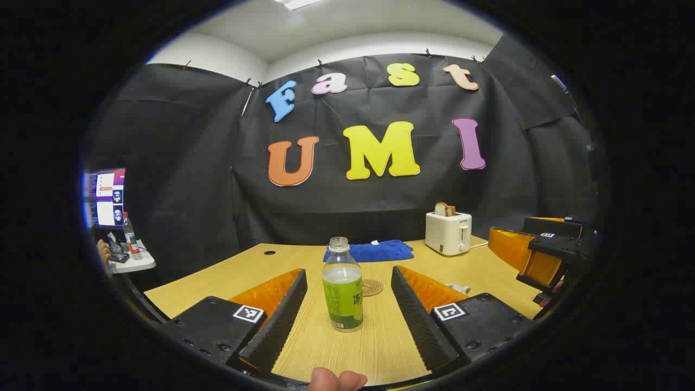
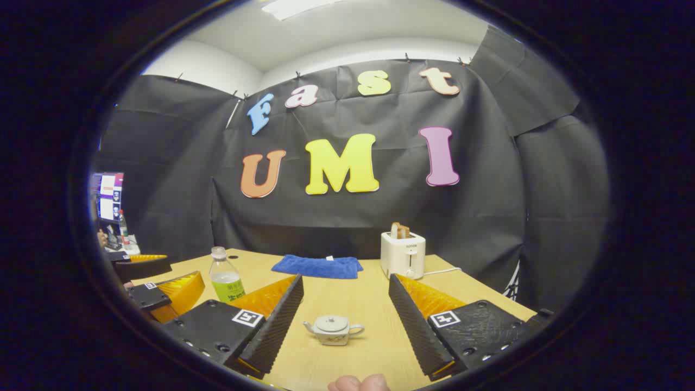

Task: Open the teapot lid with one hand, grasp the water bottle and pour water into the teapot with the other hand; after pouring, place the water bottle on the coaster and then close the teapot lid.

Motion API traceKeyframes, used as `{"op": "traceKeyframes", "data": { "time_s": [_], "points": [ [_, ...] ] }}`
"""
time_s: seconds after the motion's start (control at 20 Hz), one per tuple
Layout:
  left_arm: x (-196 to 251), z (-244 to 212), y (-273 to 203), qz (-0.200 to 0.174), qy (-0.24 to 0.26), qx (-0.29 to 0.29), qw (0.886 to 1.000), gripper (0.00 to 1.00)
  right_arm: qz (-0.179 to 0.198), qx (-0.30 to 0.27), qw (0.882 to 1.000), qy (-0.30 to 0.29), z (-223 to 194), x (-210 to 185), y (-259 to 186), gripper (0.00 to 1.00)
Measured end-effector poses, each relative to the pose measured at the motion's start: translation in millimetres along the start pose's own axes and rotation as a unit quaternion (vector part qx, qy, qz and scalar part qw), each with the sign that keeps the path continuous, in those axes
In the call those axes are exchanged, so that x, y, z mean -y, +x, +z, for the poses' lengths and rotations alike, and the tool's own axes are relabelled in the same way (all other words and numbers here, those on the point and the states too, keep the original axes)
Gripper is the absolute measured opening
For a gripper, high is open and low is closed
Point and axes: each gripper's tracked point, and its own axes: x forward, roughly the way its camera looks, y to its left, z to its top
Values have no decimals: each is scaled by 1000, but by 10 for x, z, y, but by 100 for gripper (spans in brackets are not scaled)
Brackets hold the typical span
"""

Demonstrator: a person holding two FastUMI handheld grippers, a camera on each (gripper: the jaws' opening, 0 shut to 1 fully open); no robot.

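Left hand-held gripper [image 1: 347,315]: jaws wide apart, holding nothing; water bottle [image 1: 342,288], uncapped, green-labelled, upright on the counter [image 1: 380,347] between its fingers, touching neither; round coaster [image 1: 372,287] just beyond the bottle. Right hand-held gripper [image 2: 345,320]: jaws wide apart, holding nothing; small pale teapot [image 2: 333,329], lid on, ahead between its fingers, untouched. Beyond both: blue cloth [image 1: 374,251]; white toaster [image 1: 448,232] with bread in its slots; toaster lettering too small to read. Far left: a lit screen [image 1: 106,196].
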Motion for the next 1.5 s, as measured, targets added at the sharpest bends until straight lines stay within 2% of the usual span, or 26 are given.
{"op": "traceKeyframes", "data": {
  "time_s": [0.35,0.65,0.75,1.1,1.5],
  "points": [
    [7,-97,44,-12,-24,-19,999,97,-4,6,1000,-19,-11,-26,-7,95],
    [-44,-107,66,-4,-15,-18,1000,98,2,8,1000,-28,2,-49,-15,97],
    [-86,-114,60,2,-15,-19,1000,97,-3,6,999,-33,-37,-26,14,95],
    [-51,-94,49,-2,-14,-16,1000,97,-5,-11,999,-30,-172,5,101,95],
    [-165,-77,49,5,-21,-14,1000,98,-2,-45,998,-37,-568,19,526,95]
  ]
}}
